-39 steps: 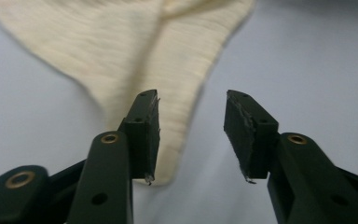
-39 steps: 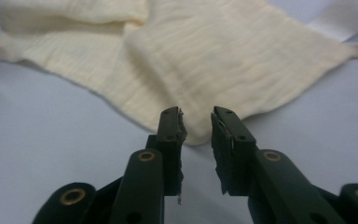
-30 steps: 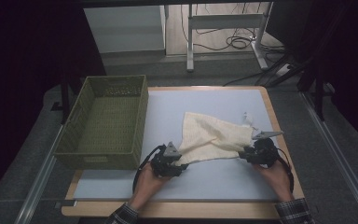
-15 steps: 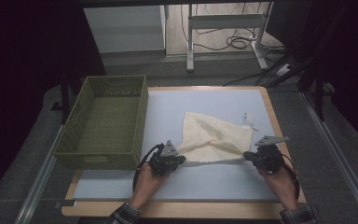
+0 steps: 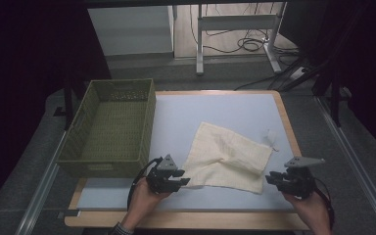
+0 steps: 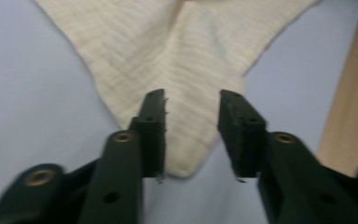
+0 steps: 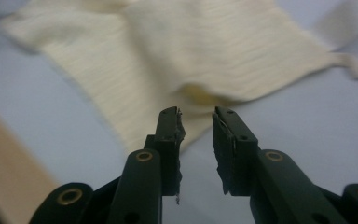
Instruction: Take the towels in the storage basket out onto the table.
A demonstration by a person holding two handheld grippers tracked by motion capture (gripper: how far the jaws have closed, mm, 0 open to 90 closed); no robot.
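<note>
High view: cream waffle-weave cloth (image 5: pixel 227 157) lies rumpled on the pale blue table (image 5: pixel 215 112), between both tongs | left tongs (image 5: pixel 182 181) at its near-left corner, jaws just opened, apart, corner between them unpressed | right tongs (image 5: pixel 270 178) just off its near-right corner, jaws just opened, apart, holding nothing | green woven basket (image 5: pixel 110 127) left of cloth

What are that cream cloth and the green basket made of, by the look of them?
The cream cloth looks like soft woven cotton or muslin: matte, with fine ribbed lines and limp folds, seen close in the left gripper view. The green basket seems woven, perhaps plastic or dyed wicker; its walls show a regular mesh weave, but the finish is too small to tell.
</note>
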